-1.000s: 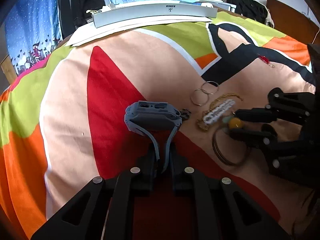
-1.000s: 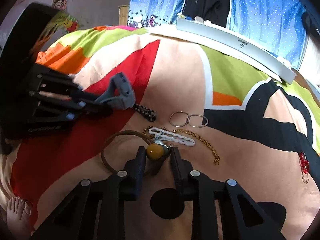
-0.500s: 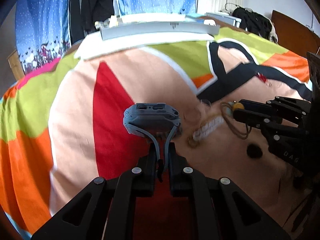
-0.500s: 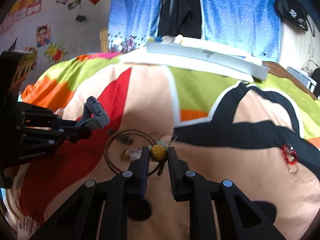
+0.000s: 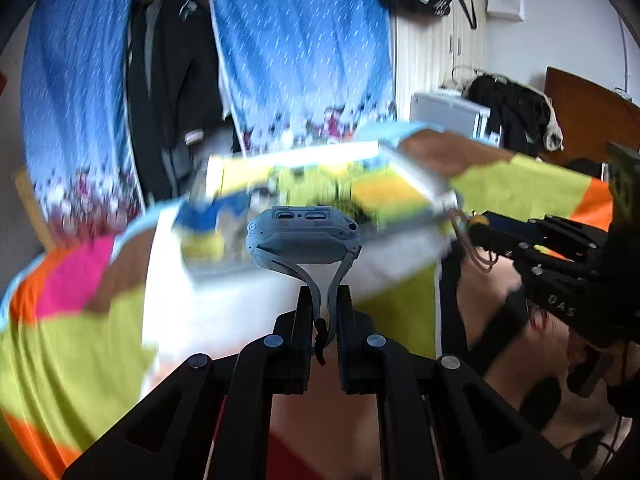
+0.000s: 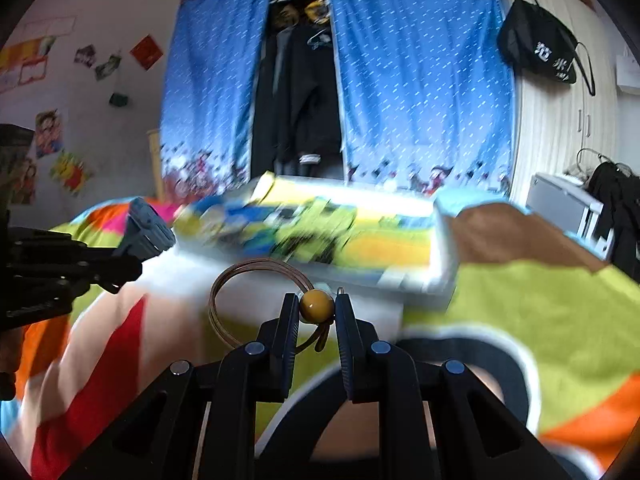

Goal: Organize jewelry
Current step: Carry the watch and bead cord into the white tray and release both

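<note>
My left gripper [image 5: 323, 300] is shut on the strap of a grey-blue watch [image 5: 302, 236], which stands up above the fingertips. That watch [image 6: 146, 232] also shows at the left of the right wrist view. My right gripper [image 6: 316, 308] is shut on the yellow bead [image 6: 316, 306] of a brown cord necklace [image 6: 240, 276], whose loop hangs out to the left. The same necklace [image 5: 474, 246] dangles from the black right gripper [image 5: 476, 226] at the right of the left wrist view. Both grippers are held above the bed, facing a shallow box [image 6: 320, 232] with a colourful, blurred inside.
The box [image 5: 320, 188] rests on a white sheet at the bed's far edge. The bedspread [image 6: 540, 312] has green, orange, red and black patches. Blue curtains [image 6: 420, 80] and dark hanging clothes [image 6: 300, 92] stand behind. A white cabinet [image 6: 560, 204] is at right.
Both grippers have lifted off the bedspread and swung toward the box at the far edge, carrying the watch and the necklace. The other jewellery on the bed has dropped out of view.
</note>
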`<state>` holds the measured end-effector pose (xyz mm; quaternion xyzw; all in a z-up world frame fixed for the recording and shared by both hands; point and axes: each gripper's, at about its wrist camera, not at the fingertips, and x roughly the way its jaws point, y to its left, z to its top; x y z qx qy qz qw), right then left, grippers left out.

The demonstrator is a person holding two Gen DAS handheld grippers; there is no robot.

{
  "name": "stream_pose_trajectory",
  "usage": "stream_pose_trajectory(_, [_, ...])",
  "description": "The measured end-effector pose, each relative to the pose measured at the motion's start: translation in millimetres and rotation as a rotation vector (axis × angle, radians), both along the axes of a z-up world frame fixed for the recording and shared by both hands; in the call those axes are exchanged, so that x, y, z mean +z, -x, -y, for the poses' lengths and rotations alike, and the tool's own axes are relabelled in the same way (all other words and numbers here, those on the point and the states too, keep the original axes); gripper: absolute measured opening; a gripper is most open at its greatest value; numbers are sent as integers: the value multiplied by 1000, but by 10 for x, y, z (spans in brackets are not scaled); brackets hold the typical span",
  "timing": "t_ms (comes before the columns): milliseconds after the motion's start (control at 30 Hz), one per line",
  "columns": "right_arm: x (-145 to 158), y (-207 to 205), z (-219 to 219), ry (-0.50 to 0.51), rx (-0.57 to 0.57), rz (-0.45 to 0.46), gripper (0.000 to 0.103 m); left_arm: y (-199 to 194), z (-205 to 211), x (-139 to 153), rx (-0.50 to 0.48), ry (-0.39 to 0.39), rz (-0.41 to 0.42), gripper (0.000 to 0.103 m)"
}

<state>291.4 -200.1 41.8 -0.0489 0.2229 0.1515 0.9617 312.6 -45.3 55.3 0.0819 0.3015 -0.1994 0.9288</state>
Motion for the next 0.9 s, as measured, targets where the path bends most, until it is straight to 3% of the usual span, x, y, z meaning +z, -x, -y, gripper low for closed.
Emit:
stream_pose_trajectory(167, [134, -611, 153, -52, -67, -12, 18, -530, 72, 121, -3, 91, 59, 8])
stream_pose_trajectory(400, [-50, -1202, 262, -22, -121, -110, 18, -1205, 133, -120, 26, 214, -36, 8])
stream_pose_trajectory(667, [-329, -1421, 269, 53, -115, -204, 18, -1420, 212, -393, 17, 252, -165, 8])
stream_pose_trajectory(900, [-412, -1402, 309, 29, -131, -226, 18, -1383, 259, -457, 13, 229, -172, 16])
